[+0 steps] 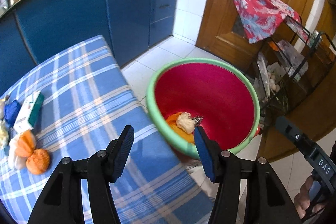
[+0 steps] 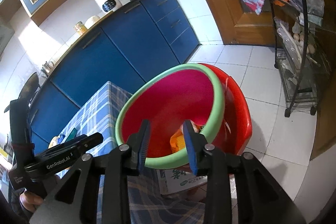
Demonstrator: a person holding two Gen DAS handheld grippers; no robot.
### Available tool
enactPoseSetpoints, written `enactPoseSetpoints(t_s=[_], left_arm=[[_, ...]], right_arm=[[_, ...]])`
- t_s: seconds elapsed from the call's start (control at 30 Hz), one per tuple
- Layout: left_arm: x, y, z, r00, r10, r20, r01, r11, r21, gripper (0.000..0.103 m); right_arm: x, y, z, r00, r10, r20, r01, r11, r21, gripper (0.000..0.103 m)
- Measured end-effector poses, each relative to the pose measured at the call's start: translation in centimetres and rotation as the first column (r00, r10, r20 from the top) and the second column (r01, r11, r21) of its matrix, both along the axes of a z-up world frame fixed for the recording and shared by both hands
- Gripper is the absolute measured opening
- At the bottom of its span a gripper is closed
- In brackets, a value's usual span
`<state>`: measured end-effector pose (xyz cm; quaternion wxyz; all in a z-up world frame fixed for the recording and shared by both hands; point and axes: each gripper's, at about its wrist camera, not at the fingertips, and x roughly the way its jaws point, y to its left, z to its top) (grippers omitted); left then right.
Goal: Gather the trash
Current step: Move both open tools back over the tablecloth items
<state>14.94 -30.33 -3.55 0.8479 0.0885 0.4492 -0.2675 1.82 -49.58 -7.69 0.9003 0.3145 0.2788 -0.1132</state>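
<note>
A red basin with a green rim (image 1: 150, 96) (image 2: 126, 110) stands beside the table covered in a blue plaid cloth (image 1: 84, 81). Inside the basin lie an orange bag (image 1: 173, 119) (image 2: 177, 140), a beige crumpled lump (image 1: 185, 122) and a bit of foil (image 1: 197, 119). On the cloth at the left sit orange and white crumpled bags (image 1: 37, 161), a white and green box (image 1: 29, 110) and a blue wad (image 1: 11, 110). My left gripper (image 1: 164, 128) is open and empty over the table edge by the basin. My right gripper (image 2: 166, 122) is open and empty above the basin.
The basin rests on a red plastic stool (image 2: 237, 110) over a cardboard box (image 2: 180, 180). Blue cabinets (image 1: 84, 9) run behind the table. A black wire rack (image 2: 298, 56) and a wooden door with a floral cloth (image 1: 256, 5) stand to the right on white tiles.
</note>
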Motion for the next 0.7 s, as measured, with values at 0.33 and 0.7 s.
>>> enactPoseSetpoints(t_s=[0.33,0.7], left_arm=[[-0.4,6.9,3.0,0.991,0.124,0.047,-0.121,0.991,-0.064,0.061],[-0.2,16.6,5.6,0.949,0.302,0.091,-0.294,0.951,-0.093,0.061]], right_arm=[[1.3,4.5,2.6,0.996,0.086,0.019,-0.085,0.996,-0.034,0.042],[3.7,11.0,4.3,0.973,0.229,0.017,-0.229,0.973,0.005,0.042]])
